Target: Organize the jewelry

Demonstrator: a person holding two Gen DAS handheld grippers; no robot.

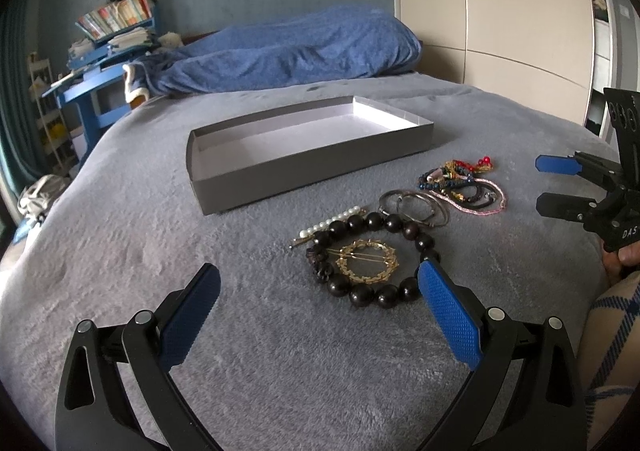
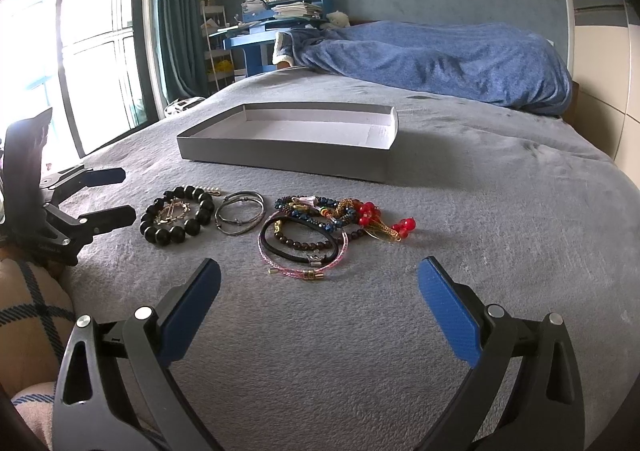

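A shallow grey box (image 1: 280, 167) (image 2: 280, 155) lies open and empty on the grey bed. In front of it lies jewelry: a black bead bracelet (image 1: 360, 293) (image 2: 176, 235) with a gold round clip (image 1: 368, 261) inside it, a pearl hairpin (image 1: 328, 225), silver bangles (image 1: 416, 207) (image 2: 240, 213), and a tangle of cord and bead bracelets with red beads (image 1: 464, 187) (image 2: 320, 235). My left gripper (image 1: 320, 279) (image 2: 120, 195) is open, low over the bed beside the black bracelet. My right gripper (image 2: 320, 275) (image 1: 538, 183) is open, just before the tangle.
A rumpled blue blanket (image 1: 288, 51) (image 2: 440, 59) lies at the head of the bed. A blue desk with books (image 1: 104, 51) (image 2: 280, 11) stands beyond the bed. A wardrobe (image 1: 500, 11) stands on the right, a window (image 2: 80, 51) on the left. A plaid sleeve (image 2: 28, 311) shows.
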